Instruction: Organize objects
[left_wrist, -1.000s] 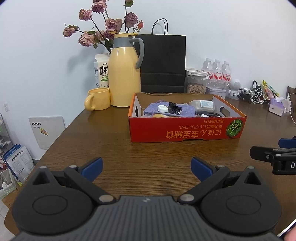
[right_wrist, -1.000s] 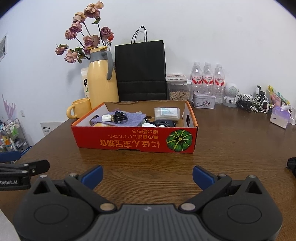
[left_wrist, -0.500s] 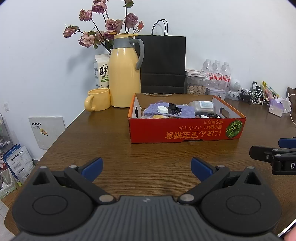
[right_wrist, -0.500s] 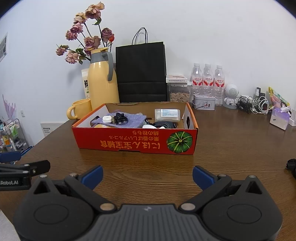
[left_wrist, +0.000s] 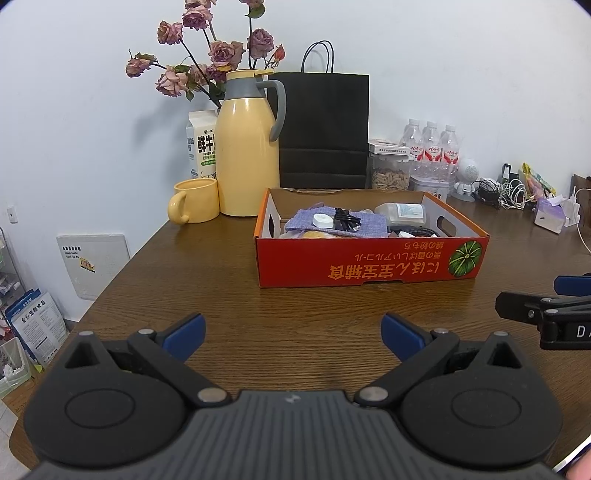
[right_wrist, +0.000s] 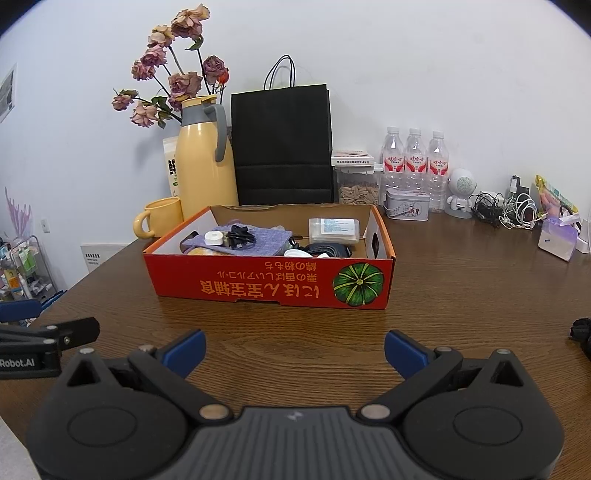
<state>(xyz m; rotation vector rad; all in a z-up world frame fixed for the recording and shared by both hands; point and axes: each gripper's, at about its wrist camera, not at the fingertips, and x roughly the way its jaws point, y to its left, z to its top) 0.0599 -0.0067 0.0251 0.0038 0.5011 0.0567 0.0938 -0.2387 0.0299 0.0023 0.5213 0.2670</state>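
Observation:
A red cardboard box (left_wrist: 369, 266) (right_wrist: 269, 286) with a pumpkin picture sits mid-table. Inside lie a purple cloth (left_wrist: 332, 223) (right_wrist: 258, 240), a white round case (left_wrist: 322, 220) (right_wrist: 214, 237), a black cable bundle (left_wrist: 346, 219) (right_wrist: 240, 234), a clear plastic box (left_wrist: 402, 213) (right_wrist: 334, 229) and dark items at the right. My left gripper (left_wrist: 291, 334) is open over bare wood, well short of the box. My right gripper (right_wrist: 293, 349) is open too, nothing between its fingers. Each gripper shows at the edge of the other's view.
Behind the box stand a yellow jug (left_wrist: 247, 147) with dried roses, a yellow mug (left_wrist: 194, 201), a milk carton (left_wrist: 201, 144), a black paper bag (right_wrist: 282, 144), a seed jar (right_wrist: 358, 184), three water bottles (right_wrist: 415, 162), a tin (right_wrist: 406, 208), cables (right_wrist: 506, 210) and a tissue box (right_wrist: 557, 240).
Both views shifted slightly; the box sits a little lower in each frame. The right gripper has moved a bit closer to the box. Both grippers stayed open.

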